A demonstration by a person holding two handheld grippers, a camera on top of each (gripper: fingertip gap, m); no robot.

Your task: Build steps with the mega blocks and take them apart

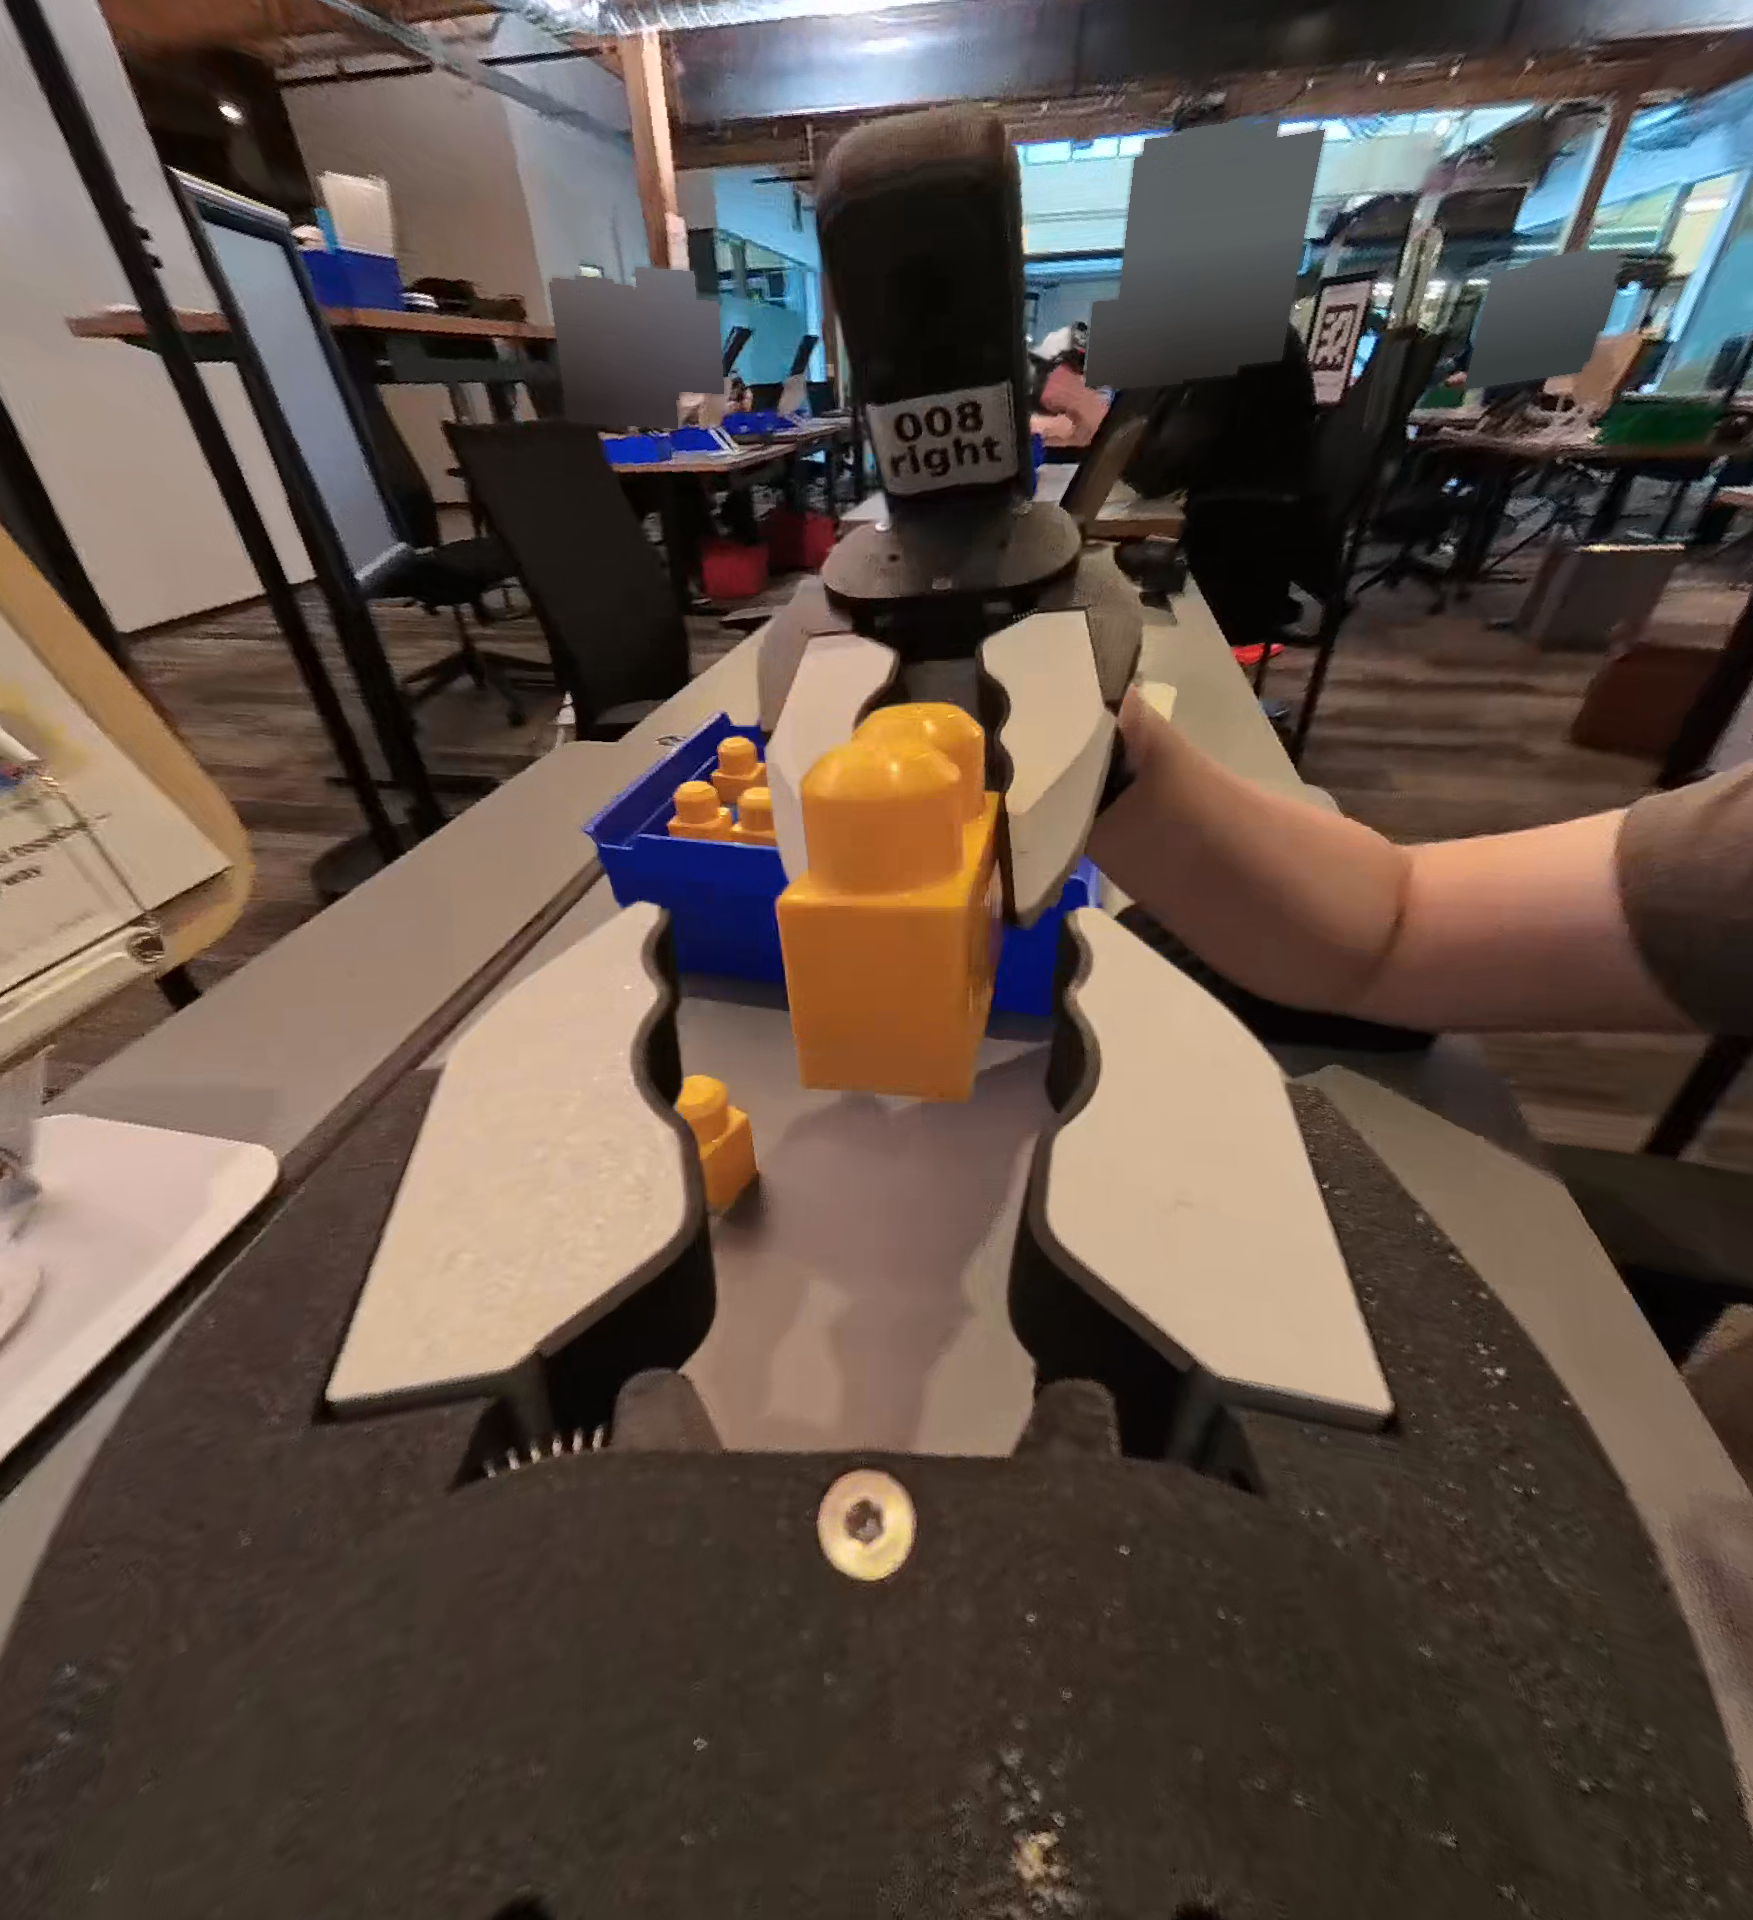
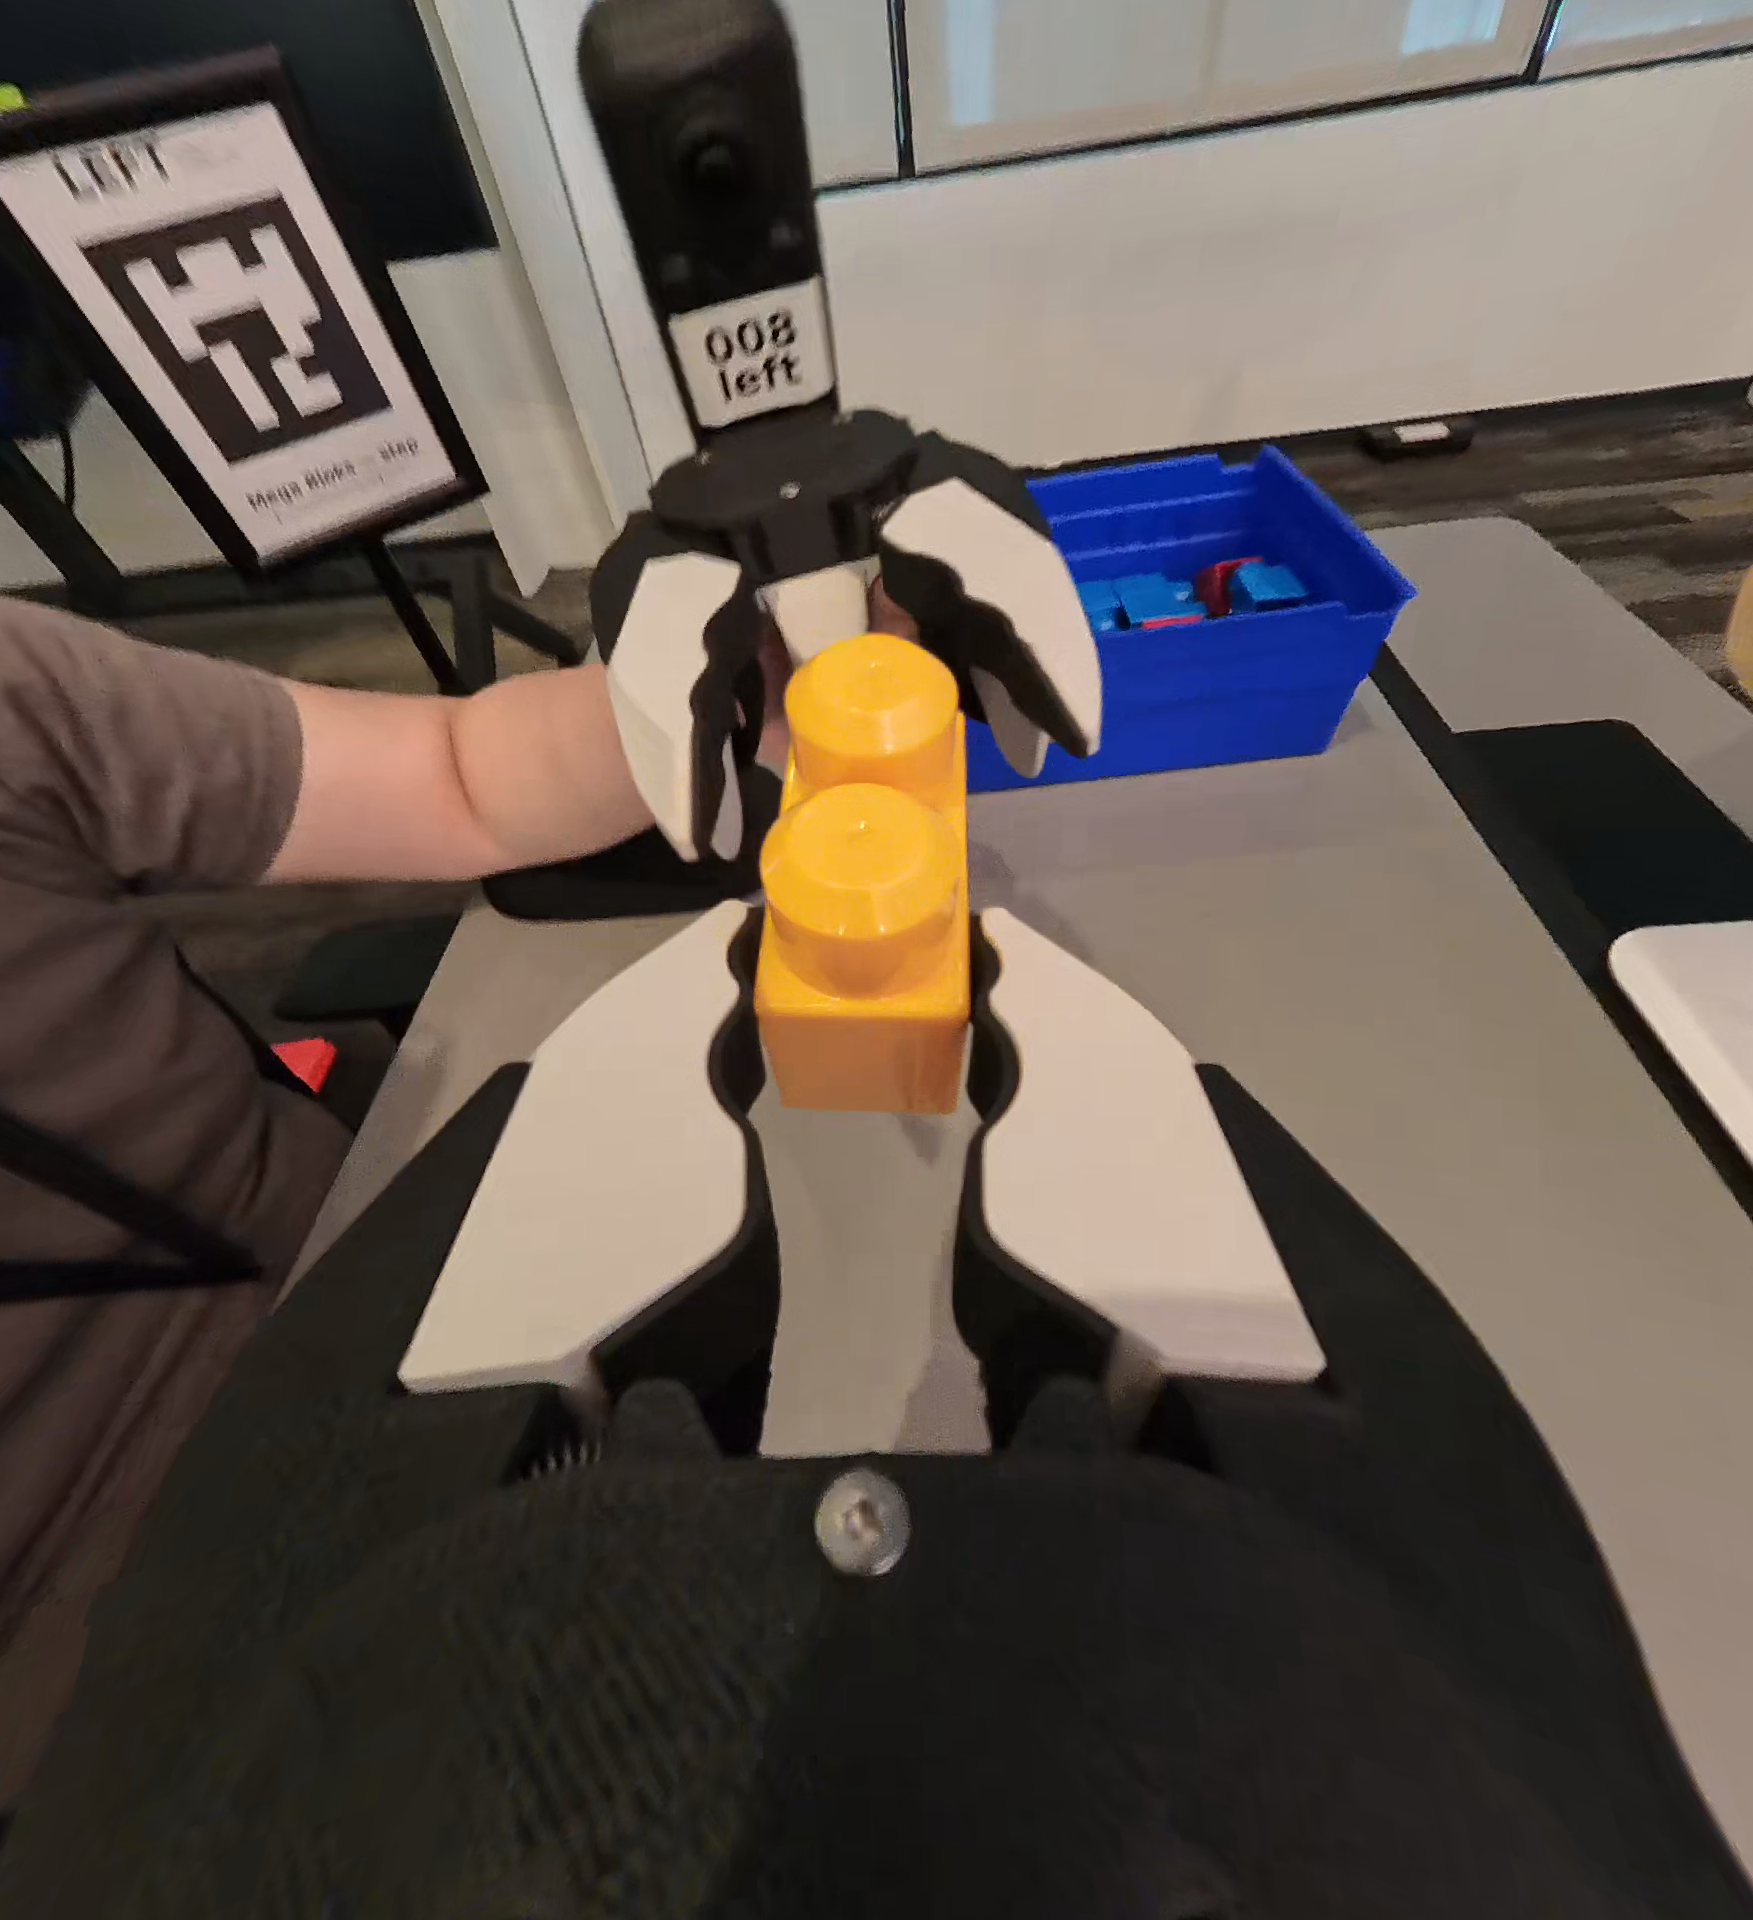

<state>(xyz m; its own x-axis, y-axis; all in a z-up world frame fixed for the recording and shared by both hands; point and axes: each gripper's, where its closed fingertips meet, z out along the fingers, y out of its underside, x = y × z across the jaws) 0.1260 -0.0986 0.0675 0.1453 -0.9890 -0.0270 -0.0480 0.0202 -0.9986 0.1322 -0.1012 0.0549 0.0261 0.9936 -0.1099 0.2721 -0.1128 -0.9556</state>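
Observation:
My right gripper [image 2: 867,920] is shut on a yellow two-stud mega block [image 2: 861,997] and holds it studs up, above the grey table [image 2: 1267,935]. In the left wrist view this block [image 1: 887,966] hangs in the right gripper [image 1: 913,883]. My left gripper [image 1: 867,930] is open, with its fingers on either side of the block's free end and apart from it. It also shows in the right wrist view [image 2: 882,790], around the far stud. A small yellow one-stud block [image 1: 718,1143] lies on the table by my left finger.
A blue bin [image 1: 685,894] behind holds several yellow blocks [image 1: 737,790]. Another blue bin [image 2: 1215,686] holds blue and red blocks. A white plate [image 1: 72,1247] lies at the table's left. A marker sign [image 2: 217,332] stands off the table. A person's forearm [image 1: 1371,935] reaches in. The tips of both grippers are at nearly the same place. The white plate [image 1: 72,1247] is about equally far from each gripper, around 40 cm.

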